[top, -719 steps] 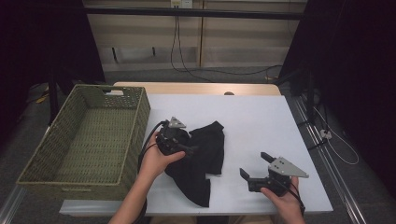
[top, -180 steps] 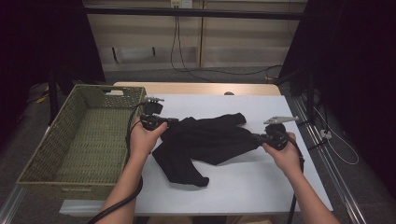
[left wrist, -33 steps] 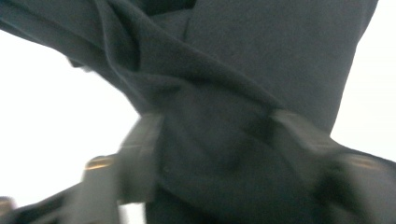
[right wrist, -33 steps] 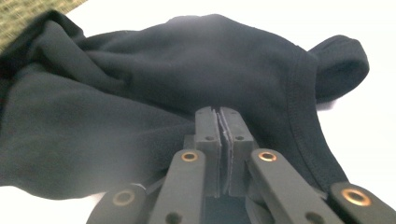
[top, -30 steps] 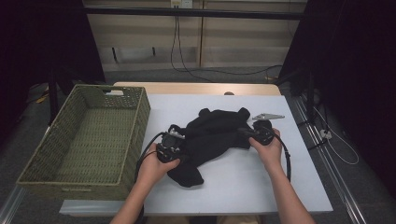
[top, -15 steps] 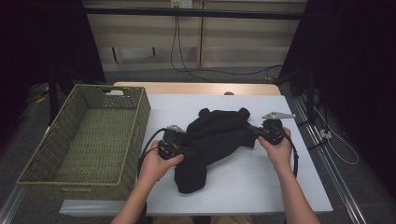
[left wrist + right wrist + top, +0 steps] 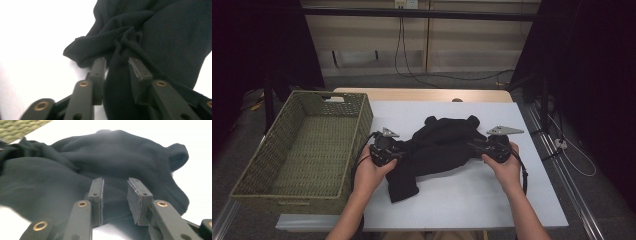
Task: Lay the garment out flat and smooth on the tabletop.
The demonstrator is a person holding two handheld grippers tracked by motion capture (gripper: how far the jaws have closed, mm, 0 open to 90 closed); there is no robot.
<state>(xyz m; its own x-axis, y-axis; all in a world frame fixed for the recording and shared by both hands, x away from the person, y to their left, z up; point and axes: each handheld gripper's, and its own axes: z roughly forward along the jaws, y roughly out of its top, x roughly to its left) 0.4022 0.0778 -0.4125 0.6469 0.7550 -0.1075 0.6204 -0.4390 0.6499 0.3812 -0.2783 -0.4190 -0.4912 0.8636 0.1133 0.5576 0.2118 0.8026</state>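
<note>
One black garment (image 7: pixel 439 150) sits bunched in the middle of the white bench (image 7: pixel 472 200), with a sleeve or leg trailing toward the front edge. One green woven basket (image 7: pixel 307 150) stands just left of it, nothing inside as far as I can see. Two grippers, one per hand. The left gripper (image 7: pixel 116 72) has a thick fold of cloth bunched between its fingers, which aren't fully closed. The right gripper (image 7: pixel 115 195) has its fingers apart, hovering right at the garment's edge with nothing pinched. Cables run along the floor behind the bench.
</note>
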